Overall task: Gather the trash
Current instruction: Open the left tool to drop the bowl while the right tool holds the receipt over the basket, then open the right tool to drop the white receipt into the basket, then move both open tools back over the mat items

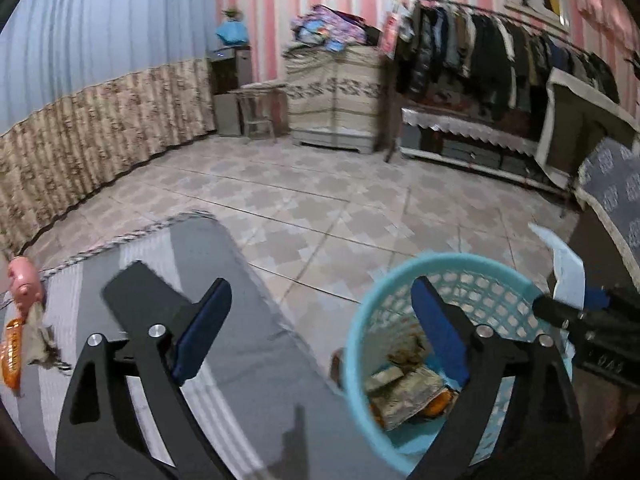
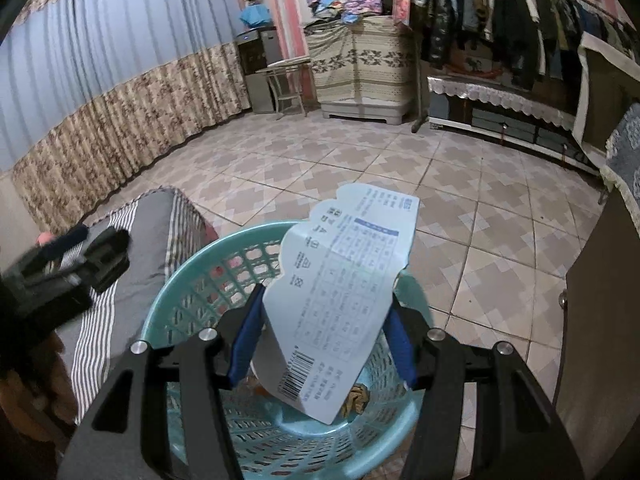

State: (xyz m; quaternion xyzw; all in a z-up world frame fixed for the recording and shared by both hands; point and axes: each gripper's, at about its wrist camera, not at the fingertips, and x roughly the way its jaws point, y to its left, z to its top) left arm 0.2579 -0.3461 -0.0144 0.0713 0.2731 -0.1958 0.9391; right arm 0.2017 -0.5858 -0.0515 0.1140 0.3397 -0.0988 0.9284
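Observation:
A light blue plastic basket (image 2: 188, 280) stands on the tiled floor beside a striped bed; it also shows in the left wrist view (image 1: 360, 344) with wrappers (image 1: 404, 392) in its bottom. My right gripper (image 2: 324, 340) is shut on a pale blue printed card package (image 2: 344, 288) and holds it over the basket's mouth. The card (image 1: 568, 276) and right gripper (image 1: 560, 312) show at the right of the left wrist view. My left gripper (image 1: 320, 328) is open and empty, above the bed's edge and the basket's left rim.
An orange wrapper (image 1: 12, 356), crumpled scraps (image 1: 40, 340) and a pink pig toy (image 1: 26, 280) lie on the grey striped bed (image 1: 224, 360) at far left. A clothes rack (image 2: 500, 20), cabinets and curtain line the room. A dark door (image 2: 600, 320) is at right.

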